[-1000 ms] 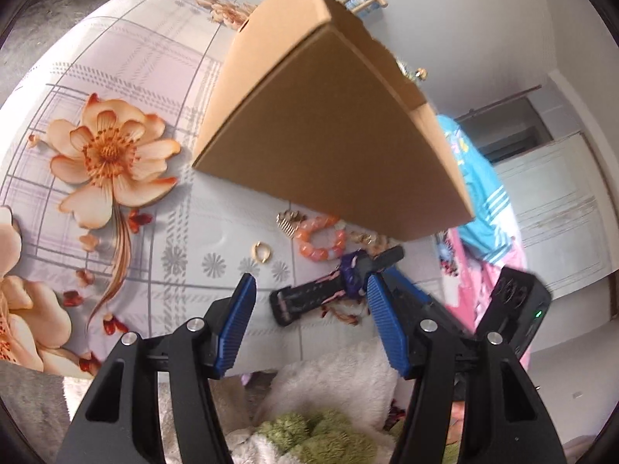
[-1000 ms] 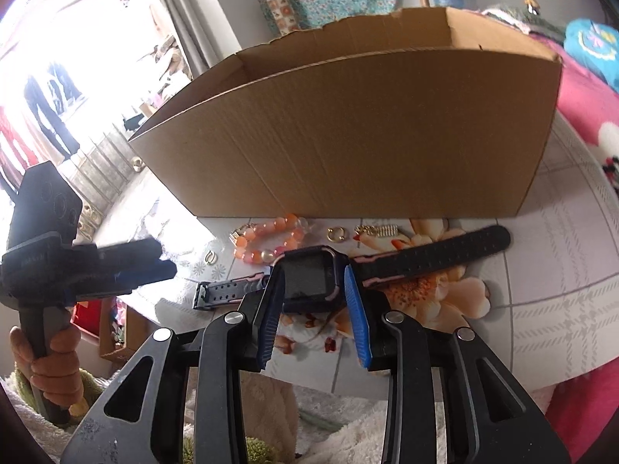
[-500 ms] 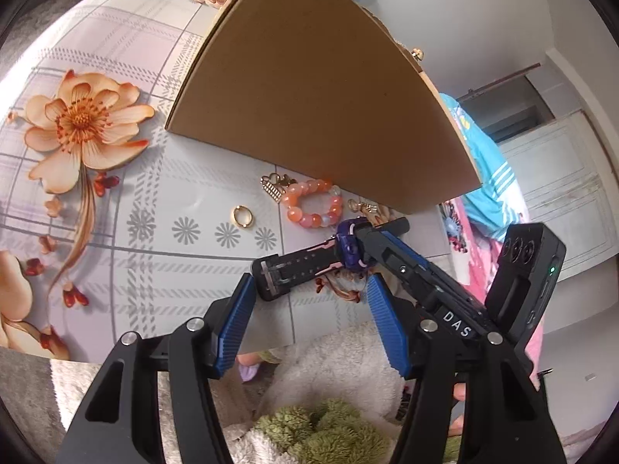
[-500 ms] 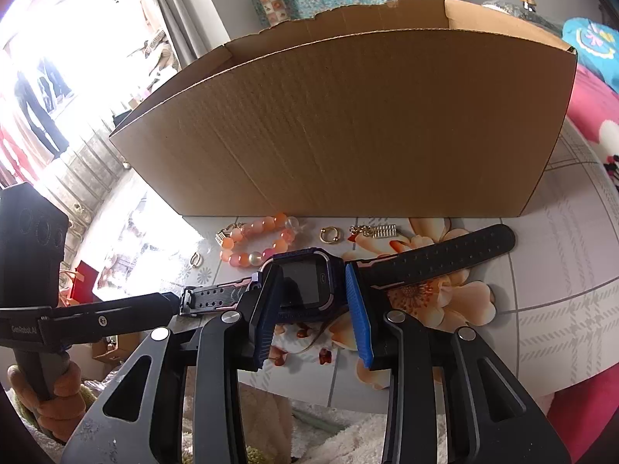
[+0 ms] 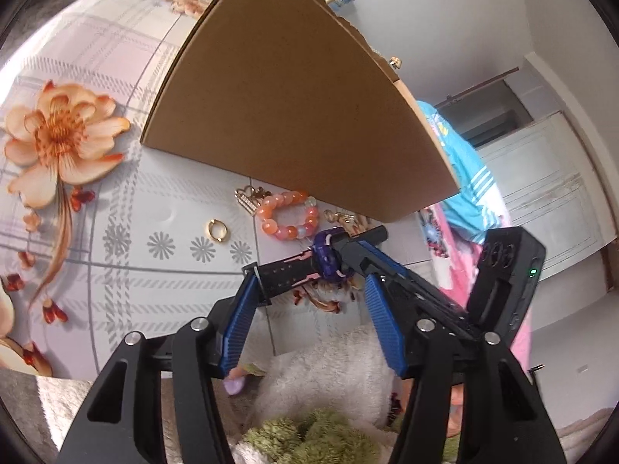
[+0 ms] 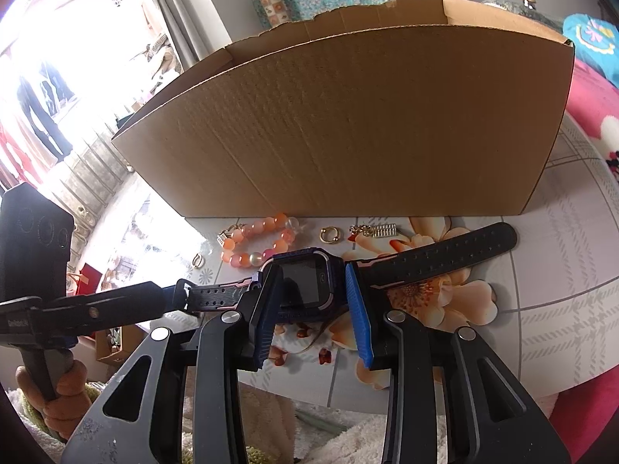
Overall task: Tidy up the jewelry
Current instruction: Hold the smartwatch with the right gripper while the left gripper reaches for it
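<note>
Right wrist view shows the right claw clamped on the watch body, just off the floral tabletop before the cardboard box — presumably its destination — while the left claw gapes wide beside the strap, gripping nothing.

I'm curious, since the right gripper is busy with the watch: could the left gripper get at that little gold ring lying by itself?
Probably yes. The left gripper is open, and the gold ring lies alone on bare tablecloth just ahead to its left; only the watch strap end sits near its left finger.
</note>
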